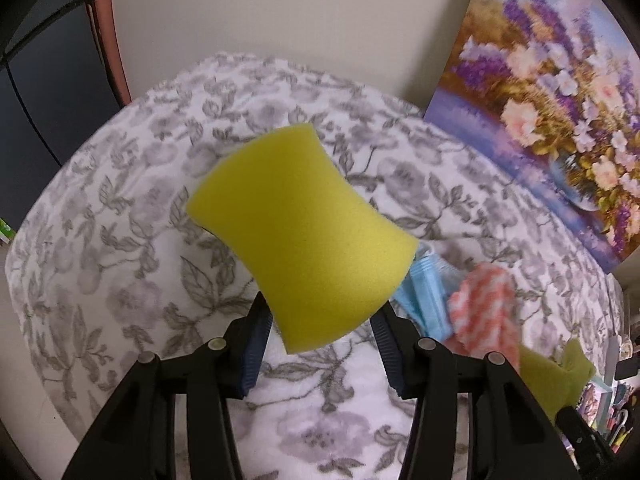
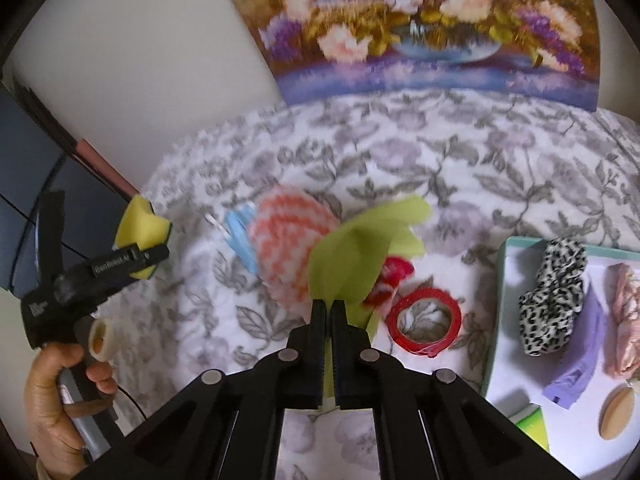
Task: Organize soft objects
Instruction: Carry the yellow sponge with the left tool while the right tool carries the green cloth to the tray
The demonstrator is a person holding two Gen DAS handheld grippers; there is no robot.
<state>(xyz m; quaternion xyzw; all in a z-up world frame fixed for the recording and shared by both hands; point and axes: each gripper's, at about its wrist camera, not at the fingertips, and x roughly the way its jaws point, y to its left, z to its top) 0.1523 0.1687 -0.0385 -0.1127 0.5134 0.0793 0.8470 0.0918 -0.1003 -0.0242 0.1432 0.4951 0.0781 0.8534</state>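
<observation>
**Both grippers holding soft items above the floral worktop**

The left gripper (image 1: 320, 332) has its jaws clamped on a yellow sponge (image 1: 300, 236), which juts forward above the grey-and-white floral cloth (image 1: 120, 208) covering the worktop; in the right wrist view the same sponge shows a dark underside, and a hand (image 2: 60, 392) grips the tool's handle; the right gripper (image 2: 329, 320) has its jaws pressed together on a lime-green cloth (image 2: 352, 264), which hangs crumpled in front of them; beneath and beside it lie an orange-and-white striped cloth (image 2: 288, 240), a light blue face mask (image 2: 240, 236), a red patterned item (image 2: 390, 280) and a red tape roll (image 2: 424, 320); to the right a white tray (image 2: 496, 320) holds a leopard-print scrunchie (image 2: 552, 296), a lilac fabric piece (image 2: 580, 356), a pink fabric item (image 2: 626, 320) and a round tan pad (image 2: 618, 412); a flower painting (image 2: 420, 20) leans against the wall behind.
</observation>
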